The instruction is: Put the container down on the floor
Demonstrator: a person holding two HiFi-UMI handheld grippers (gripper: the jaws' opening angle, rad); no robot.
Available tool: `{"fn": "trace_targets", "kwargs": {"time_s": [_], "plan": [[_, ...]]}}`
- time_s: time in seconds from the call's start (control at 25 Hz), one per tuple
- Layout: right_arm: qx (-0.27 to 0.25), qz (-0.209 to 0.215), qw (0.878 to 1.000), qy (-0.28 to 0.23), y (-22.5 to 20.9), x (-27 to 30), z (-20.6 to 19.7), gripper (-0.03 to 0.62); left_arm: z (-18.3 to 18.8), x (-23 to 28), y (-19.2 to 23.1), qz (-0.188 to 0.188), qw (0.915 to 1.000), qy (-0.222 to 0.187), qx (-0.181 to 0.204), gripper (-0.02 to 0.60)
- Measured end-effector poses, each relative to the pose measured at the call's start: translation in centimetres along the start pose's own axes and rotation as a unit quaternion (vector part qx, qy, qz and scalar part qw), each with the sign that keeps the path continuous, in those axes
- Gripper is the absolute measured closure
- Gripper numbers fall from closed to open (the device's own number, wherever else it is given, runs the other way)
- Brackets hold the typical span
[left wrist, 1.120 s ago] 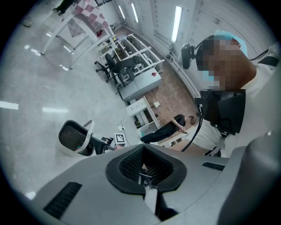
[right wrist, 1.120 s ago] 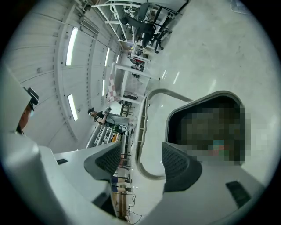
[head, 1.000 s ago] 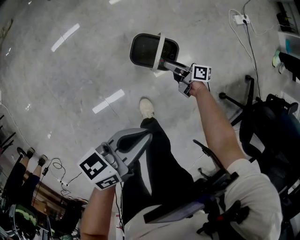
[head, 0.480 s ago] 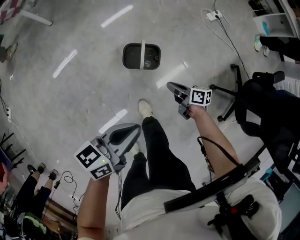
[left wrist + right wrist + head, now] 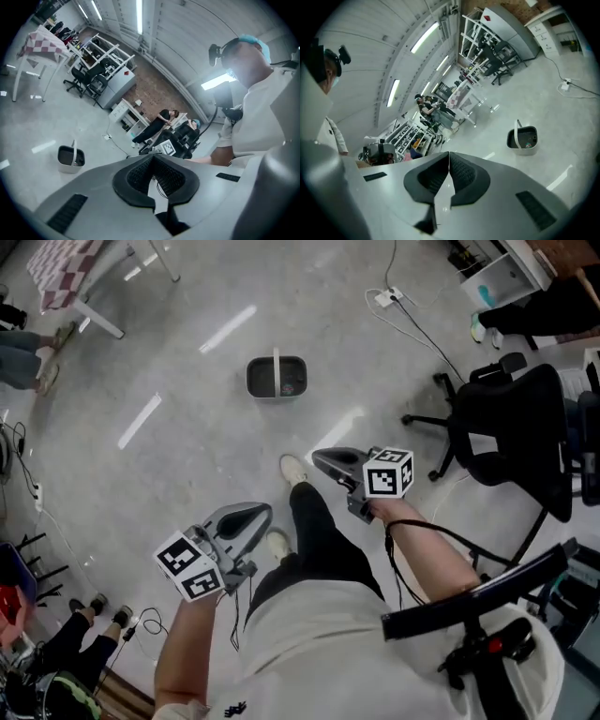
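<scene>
The container [image 5: 277, 377] is a grey bin with a white upright handle. It stands alone on the concrete floor ahead of the person's feet, also seen in the left gripper view [image 5: 71, 159] and the right gripper view [image 5: 522, 139]. Small items lie inside it. My right gripper [image 5: 323, 461] is shut and holds nothing, raised well back from the bin. My left gripper [image 5: 251, 515] is also shut and empty, held near the person's left leg. In both gripper views the jaws meet tip to tip with nothing between them.
A black office chair [image 5: 511, 432] stands to the right, with a power strip and white cable [image 5: 392, 298] on the floor beyond it. A table with a checked cloth [image 5: 66, 267] is at the far left. Cables and a person's legs [image 5: 66, 638] lie at lower left.
My right gripper let go of the container's handle, shut, and drew back toward the person. The container now rests on the floor, farther off as the view rose.
</scene>
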State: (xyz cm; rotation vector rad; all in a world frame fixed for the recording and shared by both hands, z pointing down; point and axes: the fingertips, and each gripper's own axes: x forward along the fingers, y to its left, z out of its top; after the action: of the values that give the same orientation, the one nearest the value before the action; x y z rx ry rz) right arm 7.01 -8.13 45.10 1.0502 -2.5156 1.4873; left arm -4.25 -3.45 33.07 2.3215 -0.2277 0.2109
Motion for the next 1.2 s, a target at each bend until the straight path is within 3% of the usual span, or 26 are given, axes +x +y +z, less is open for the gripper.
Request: {"fn": "trace_targets", "kwargs": {"time_s": [0.2, 0.48, 0.84, 1.2], "plan": [[-0.059, 0.012, 0.998, 0.003, 8.9, -2.2, -1.7, 0.577, -0.9, -2.9, -5.8, -0.015, 0.9997, 0.000, 0.019, 0.572], [-0.096, 0.023, 0.995, -0.018, 16.8, -4.7, -3.4, 0.577, -1.8, -5.2, -10.7, -0.030, 0.9987, -0.022, 0.035, 0.572], [-0.156, 0.019, 0.987, -0.042, 23.1, -6.5, -4.3, 0.577, -2.2, -7.5, -14.6, -0.050, 0.9957, -0.035, 0.070, 0.572], [-0.174, 0.039, 0.983, -0.052, 26.2, -7.3, -5.4, 0.577, -2.9, -8.2, -15.0, -0.034, 0.9955, -0.044, 0.077, 0.572]]}}
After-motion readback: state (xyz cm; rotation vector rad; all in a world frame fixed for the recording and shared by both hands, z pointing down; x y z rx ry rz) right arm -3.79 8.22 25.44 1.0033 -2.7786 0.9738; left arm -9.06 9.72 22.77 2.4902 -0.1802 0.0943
